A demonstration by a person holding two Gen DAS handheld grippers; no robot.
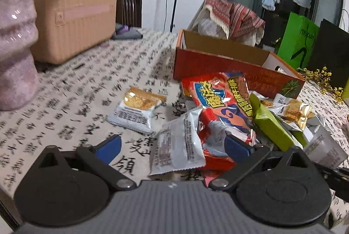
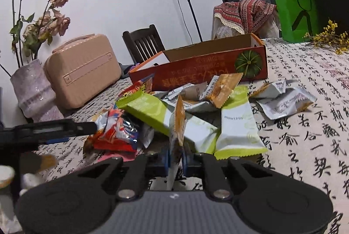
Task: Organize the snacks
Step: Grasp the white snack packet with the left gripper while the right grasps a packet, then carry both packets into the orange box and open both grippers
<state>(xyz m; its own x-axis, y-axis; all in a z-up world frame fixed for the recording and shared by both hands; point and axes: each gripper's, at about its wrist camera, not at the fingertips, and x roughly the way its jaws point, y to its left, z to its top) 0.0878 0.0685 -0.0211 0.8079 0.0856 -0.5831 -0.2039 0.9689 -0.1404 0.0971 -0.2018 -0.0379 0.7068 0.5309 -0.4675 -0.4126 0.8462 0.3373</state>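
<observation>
Right gripper (image 2: 175,156): I have it pinched on a gold packet (image 2: 178,125), gripped at its lower edge so it stands on end in front of my camera, clear of the heap and ready to carry.
Left gripper (image 1: 172,145): spread wide, holding nothing; its blue pads sit either side of a white packet (image 1: 177,145) and the red bag (image 1: 220,101), so I judge it is lined up to take one of them.
Snacks: most lie in a loose pile on the table (image 2: 305,125), just in front of the box (image 2: 209,68); green bars (image 2: 237,122) overlap in the middle, and one packet (image 1: 137,109) lies apart to the left.
Box: open side up, long wall facing the pile; from here I see no snack inside, though its floor is mostly hidden.
Why the box sits there: close behind the heap, so each carry is short.
Next, as I judge it: lift the gold packet over the near wall and drop it in.
Risk: the thin foil may slip or fold in my grip.
Surroundings: a case (image 2: 84,69) and a vase (image 2: 32,92) stand well to the left, out of my path.
</observation>
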